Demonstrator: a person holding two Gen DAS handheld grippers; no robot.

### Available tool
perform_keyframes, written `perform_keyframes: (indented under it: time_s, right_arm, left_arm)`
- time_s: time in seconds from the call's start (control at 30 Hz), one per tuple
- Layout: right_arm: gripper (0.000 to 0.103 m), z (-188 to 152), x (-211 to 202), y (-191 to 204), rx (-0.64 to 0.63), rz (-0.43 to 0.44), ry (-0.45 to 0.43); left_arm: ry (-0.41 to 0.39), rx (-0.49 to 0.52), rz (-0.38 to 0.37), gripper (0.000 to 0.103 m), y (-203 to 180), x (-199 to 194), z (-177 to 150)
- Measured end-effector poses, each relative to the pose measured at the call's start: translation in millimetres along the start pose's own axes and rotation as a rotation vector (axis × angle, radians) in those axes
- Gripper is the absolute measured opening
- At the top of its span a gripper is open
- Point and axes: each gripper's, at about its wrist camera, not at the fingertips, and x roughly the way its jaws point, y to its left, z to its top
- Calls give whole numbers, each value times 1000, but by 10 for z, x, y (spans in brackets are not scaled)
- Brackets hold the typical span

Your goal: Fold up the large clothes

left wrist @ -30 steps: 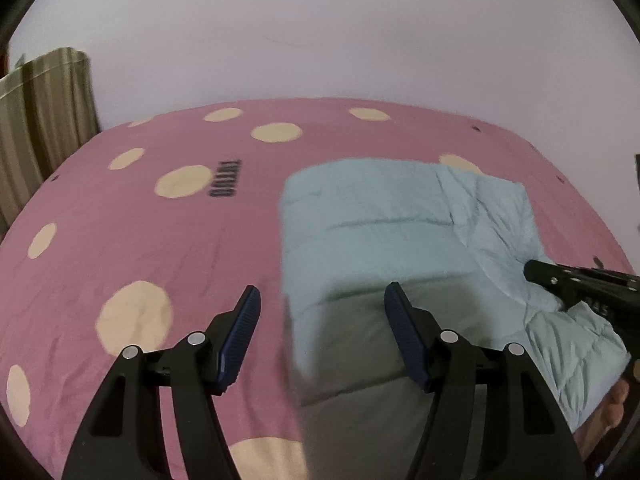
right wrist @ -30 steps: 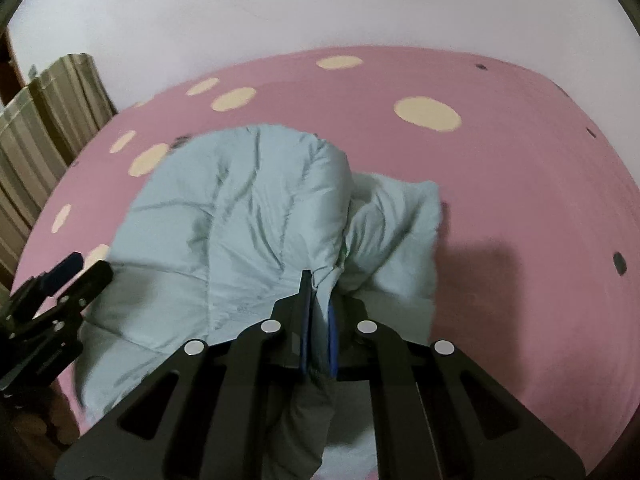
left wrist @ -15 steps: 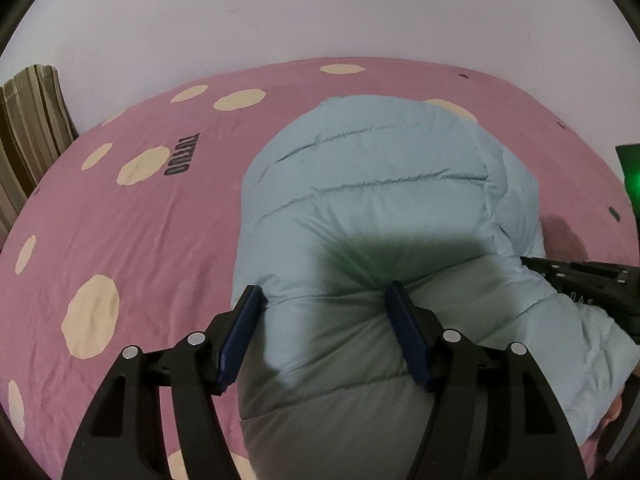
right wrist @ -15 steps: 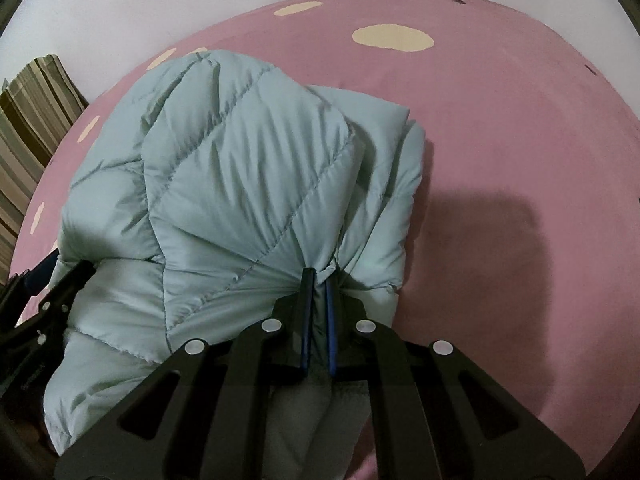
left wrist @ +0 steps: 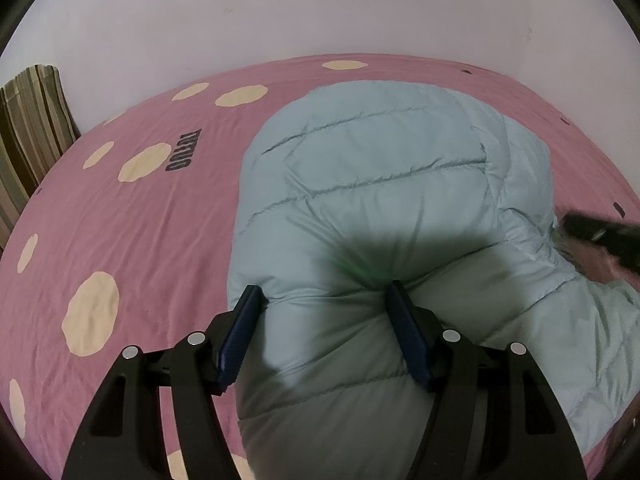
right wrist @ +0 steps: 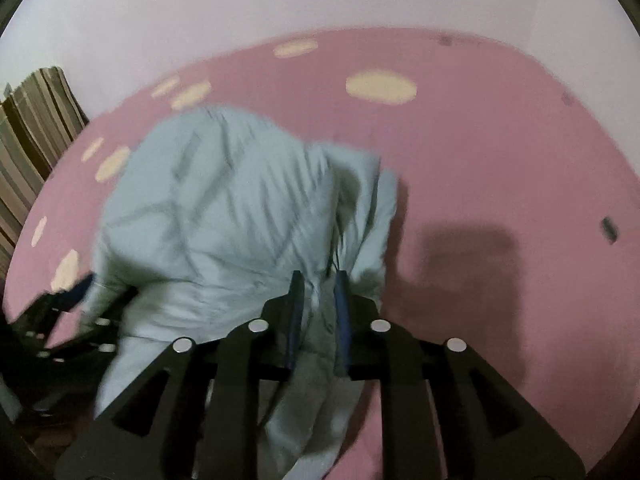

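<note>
A pale blue quilted jacket [left wrist: 380,184] lies folded in a thick bundle on the pink bed. My left gripper [left wrist: 322,300] straddles its near left part, jaws held wide, both pads pressed into the puffy fabric, which creases at the right pad. In the right wrist view the jacket [right wrist: 220,208] is blurred. My right gripper [right wrist: 318,280] is at its right edge with its jaws opening. A thin bunch of fabric still hangs between them, with a gap on each side. The right gripper [left wrist: 600,232] shows blurred at the jacket's far right edge.
A pink sheet with cream dots [left wrist: 120,220] covers the bed and runs back to a plain pale wall. A striped cushion [left wrist: 28,132] stands at the bed's far left edge. The left gripper [right wrist: 72,300] shows dark and blurred at the jacket's left side.
The jacket was brought over and down into a folded bundle on the bed. The right jaws, shut tight on the fabric before, have parted and pulled back a little. The left grip looks unchanged.
</note>
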Motion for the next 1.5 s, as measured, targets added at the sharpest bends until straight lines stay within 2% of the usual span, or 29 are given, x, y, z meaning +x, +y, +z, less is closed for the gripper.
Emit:
perform_keyframes:
  time_s: [0.1,0.2,0.37,0.57,0.77,1.17,1.37,1.5]
  right_arm:
    - [17,22,-293,179,-49,14,-56]
    - [17,-55,-368,343,-101,33,-40]
    - [17,-192,-231,428,-130,48,18]
    - [17,-367,42,332,-112,26,87]
    - [17,-535,348,148,-56,54,140]
    - [16,-650,434,102,-42,38,100]
    - [17,-618,280,206,-48,12,76]
    - [18,-455,-30,267,-48,3,16]
  left_arm:
    - [-1,-3,0,65,2,-29,10]
    - [-11,-14,-3,64,42,-154,25]
    - [-60,-73,22,64,229,-330,35]
    - [-11,-70,5,64,227,-131,-44]
    - [25,-51,-22,64,151,43,-66]
    - [29,-37,-14,64,122,147,-115]
    - [-2,1,12,64,96,-177,-43]
    - [-91,-10,27,64,178,-499,152]
